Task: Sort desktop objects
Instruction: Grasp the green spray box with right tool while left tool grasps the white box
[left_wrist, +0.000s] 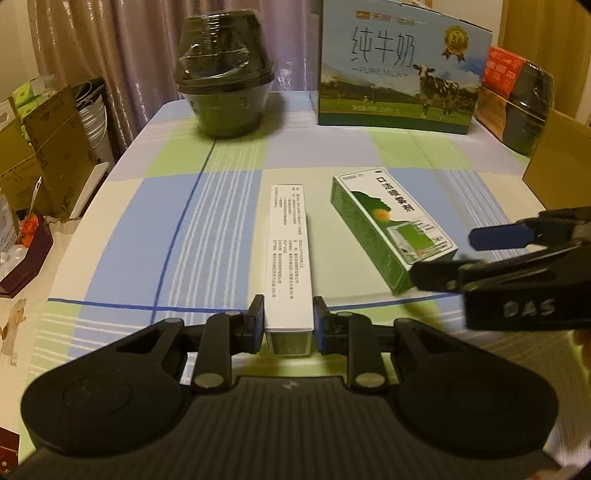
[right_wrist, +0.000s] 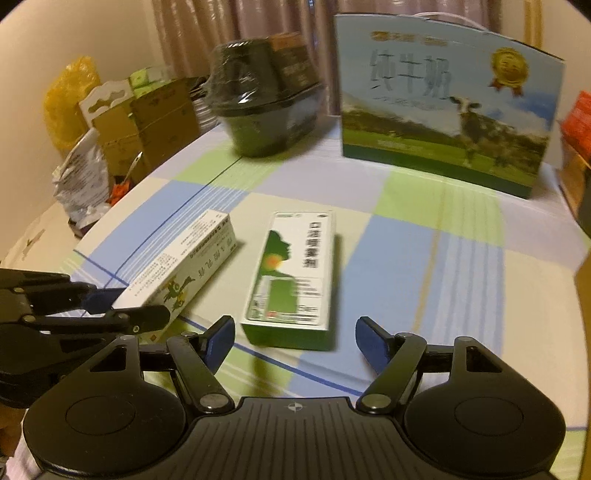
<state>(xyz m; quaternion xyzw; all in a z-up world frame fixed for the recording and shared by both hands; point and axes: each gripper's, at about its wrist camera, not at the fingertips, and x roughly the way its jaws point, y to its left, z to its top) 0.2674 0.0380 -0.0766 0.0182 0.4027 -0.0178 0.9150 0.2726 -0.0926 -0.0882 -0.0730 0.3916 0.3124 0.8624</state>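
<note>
So up close in the left wrist view, the left gripper (left_wrist: 289, 325) has its fingers (left_wrist: 255, 325) clamped on the near end of the long white box (left_wrist: 286, 254), one blue pad on each side. The box lies flat on the desk (left_wrist: 177, 236), running straight away toward 12 o'clock. The right wrist view shows the same box (right_wrist: 181, 269) at about 10 o'clock, with green print on its side and the left gripper (right_wrist: 110, 306) on its near end.

The right gripper (right_wrist: 295, 338) has its fingers (right_wrist: 371, 338) spread wide and isn't holding anything. The green and white spray box (right_wrist: 291, 273) lies flat just past them, roughly at 12 o'clock and a bit left of centre, not touching either pad. From the left wrist camera that spray box (left_wrist: 391, 225) sits at 1 o'clock, beside the white box with a gap between them, and the right gripper (left_wrist: 458, 258) comes in from 3 o'clock, close to its near corner.

Further back, a plastic-wrapped dark bowl stack (left_wrist: 225, 77) stands at 11 o'clock and a big pure milk carton (left_wrist: 399, 70) with a cow on it stands at 1 o'clock, both near the far edge of the checked tablecloth. Cardboard boxes (left_wrist: 44, 147) pile up off the desk at 9 o'clock, curtain (left_wrist: 110, 55) behind.
</note>
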